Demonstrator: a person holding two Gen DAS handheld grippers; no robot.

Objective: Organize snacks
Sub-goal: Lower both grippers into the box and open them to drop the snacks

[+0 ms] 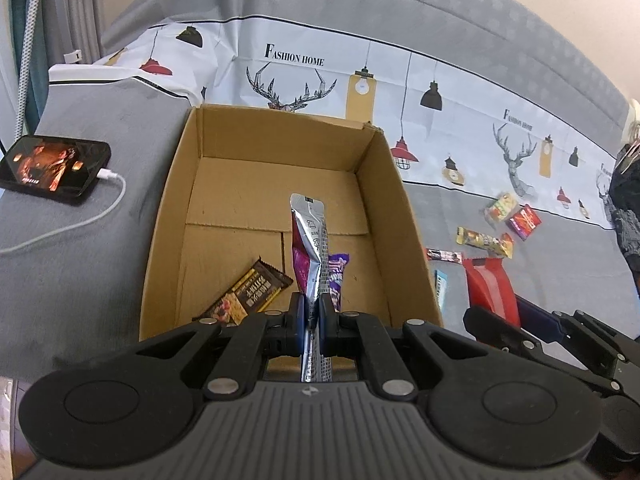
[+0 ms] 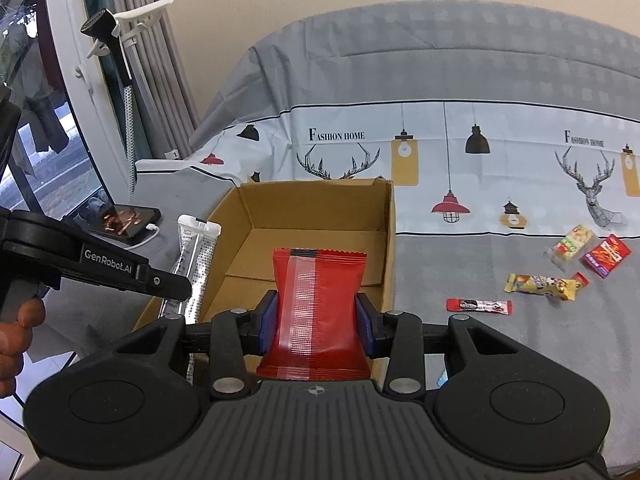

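The left gripper (image 1: 314,312) pinches a silver stick pouch (image 1: 310,236) tight between its blue pads, the pouch standing upright over the open cardboard box (image 1: 376,184). In the box, a brown chocolate bar (image 1: 250,294) lies at 9 o'clock from the pads, just beside them, and a purple wrapper (image 1: 338,270) peeks out at 1 o'clock, behind the pouch. Outside the box wall at 3 o'clock lies a small blue packet (image 1: 440,286).

The right gripper (image 2: 316,320) clamps a red snack packet (image 2: 318,300) by its two sides, its jaws partly spread around the packet's width, at the near edge of the box. In its view the left gripper sits at 9 o'clock, with a person's hand (image 2: 16,340) on the handle.

On the grey bedspread (image 2: 500,360) at 3 o'clock from the red packet lies a red-and-black stick (image 2: 480,306); further out at 2 o'clock lie a yellow bar (image 2: 544,284), a green-and-white packet (image 2: 574,246) and a red box (image 2: 606,256), near one another. At 10 o'clock, well apart, a phone (image 2: 126,222) rests with a white cable (image 2: 150,232) plugged in.
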